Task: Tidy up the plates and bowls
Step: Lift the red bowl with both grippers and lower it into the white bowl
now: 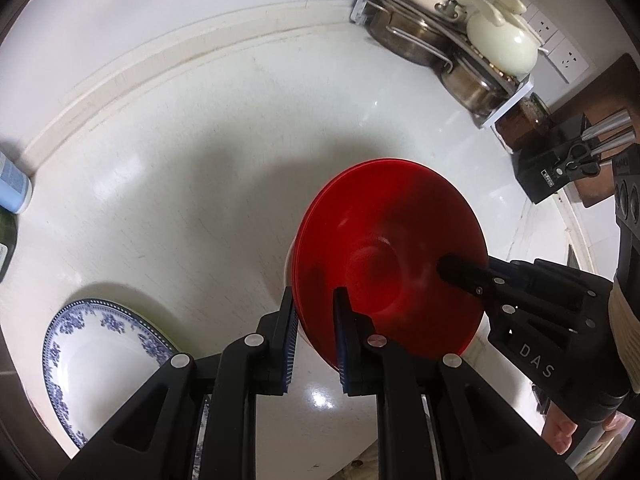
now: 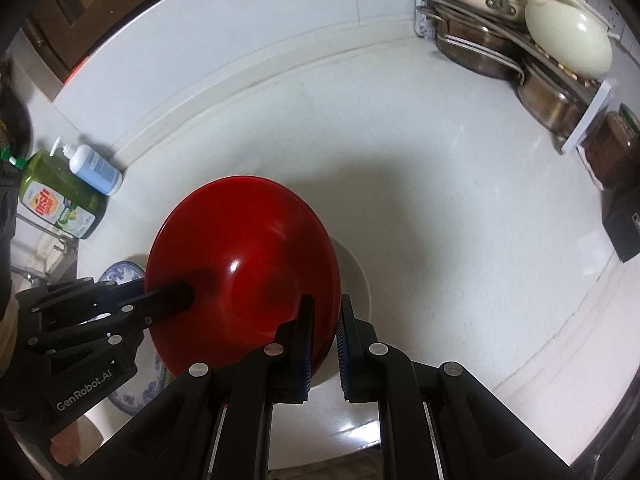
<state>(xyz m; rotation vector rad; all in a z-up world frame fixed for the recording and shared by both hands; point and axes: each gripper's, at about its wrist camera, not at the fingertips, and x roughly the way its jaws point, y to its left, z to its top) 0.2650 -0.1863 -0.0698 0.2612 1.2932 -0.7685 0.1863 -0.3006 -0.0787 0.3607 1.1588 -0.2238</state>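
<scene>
A stack of red plates (image 1: 384,240) is held tilted above the white counter, over a white dish (image 2: 356,276) that shows beneath it. My left gripper (image 1: 316,312) is shut on the stack's near left rim. My right gripper (image 2: 324,320) is shut on its opposite rim (image 2: 320,264); one right finger (image 1: 464,272) lies across the red inner face in the left wrist view. A blue-and-white patterned plate (image 1: 96,340) lies flat on the counter at the lower left, also seen in the right wrist view (image 2: 120,272).
A dish rack (image 1: 452,40) with steel pans and a cream pot stands at the back right. A black knife block (image 1: 568,160) is beside it. A green soap bottle (image 2: 60,200) and a blue pump bottle (image 2: 96,168) stand at the left by the sink.
</scene>
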